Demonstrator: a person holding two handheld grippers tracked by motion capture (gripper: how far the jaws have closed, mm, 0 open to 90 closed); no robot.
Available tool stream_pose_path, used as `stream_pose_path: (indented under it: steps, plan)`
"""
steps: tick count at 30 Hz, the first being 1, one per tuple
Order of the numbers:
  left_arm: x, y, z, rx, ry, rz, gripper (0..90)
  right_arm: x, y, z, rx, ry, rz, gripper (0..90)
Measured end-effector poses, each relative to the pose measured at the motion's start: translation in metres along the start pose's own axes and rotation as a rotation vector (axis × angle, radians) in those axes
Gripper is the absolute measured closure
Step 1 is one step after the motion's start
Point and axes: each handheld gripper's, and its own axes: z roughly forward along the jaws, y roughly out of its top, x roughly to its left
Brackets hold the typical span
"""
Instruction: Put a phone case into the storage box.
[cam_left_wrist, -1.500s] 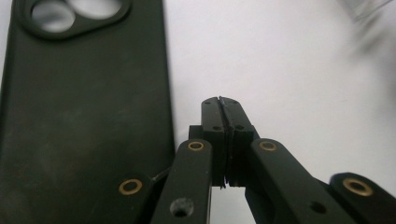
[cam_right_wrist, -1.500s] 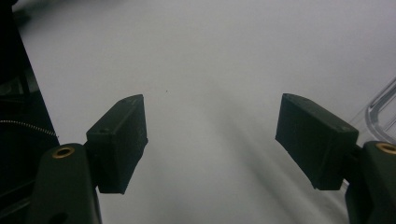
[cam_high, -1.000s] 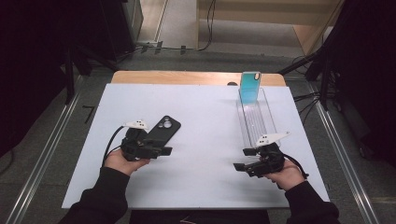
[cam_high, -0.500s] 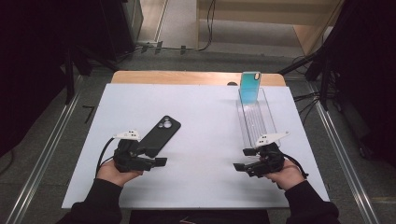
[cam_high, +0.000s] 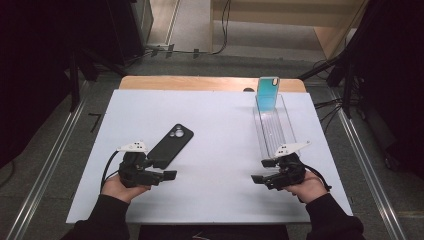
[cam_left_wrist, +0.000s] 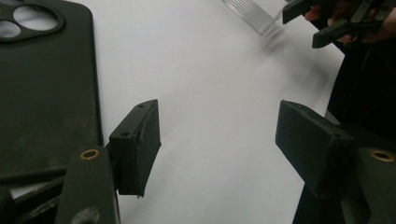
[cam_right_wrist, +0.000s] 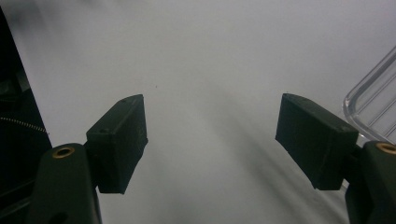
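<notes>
A: Where's the black phone case (cam_high: 171, 145)?
B: Flat on the table (cam_high: 220, 125), at one o'clock from the left gripper (cam_high: 167, 174), just beside it; its long axis runs seven to one.
A: Fingers?
B: Both pairs apart, empty. The right gripper (cam_high: 261, 171) sits well off, by the clear rack (cam_high: 272, 130)

High view: overhead, facing forward-down | gripper views: low, close over white table (cam_high: 220, 125) | shared: black phone case (cam_high: 171, 145), clear rack (cam_high: 272, 127)

Bright, evenly lit white tabletop; dark surroundings; soft blurred shadows.
</notes>
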Motion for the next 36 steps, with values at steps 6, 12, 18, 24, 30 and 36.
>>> stream_pose_path:
  steps: [6,12,18,24,30,36]
  plan:
    - [0.010,0.006,0.002,-0.006,0.033,-0.021,24.5,0.001,0.000,0.001,0.003,0.001,-0.005,23.0]
    - [0.018,0.016,0.003,-0.021,0.063,-0.007,22.6,0.001,0.000,0.001,0.009,0.001,-0.007,23.0]
    - [0.023,0.026,0.007,-0.022,0.100,0.028,14.8,0.001,0.001,0.003,0.011,0.001,-0.004,23.0]
    - [0.034,0.040,0.010,-0.023,0.085,0.032,0.0,0.000,0.001,0.002,0.008,-0.002,-0.005,23.0]
    - [0.047,0.050,0.017,-0.015,0.124,0.021,0.0,0.000,0.001,0.001,0.004,-0.003,-0.002,23.0]
    - [0.057,0.059,0.023,-0.025,0.146,0.019,0.0,0.000,0.001,0.002,0.005,0.000,-0.003,23.0]
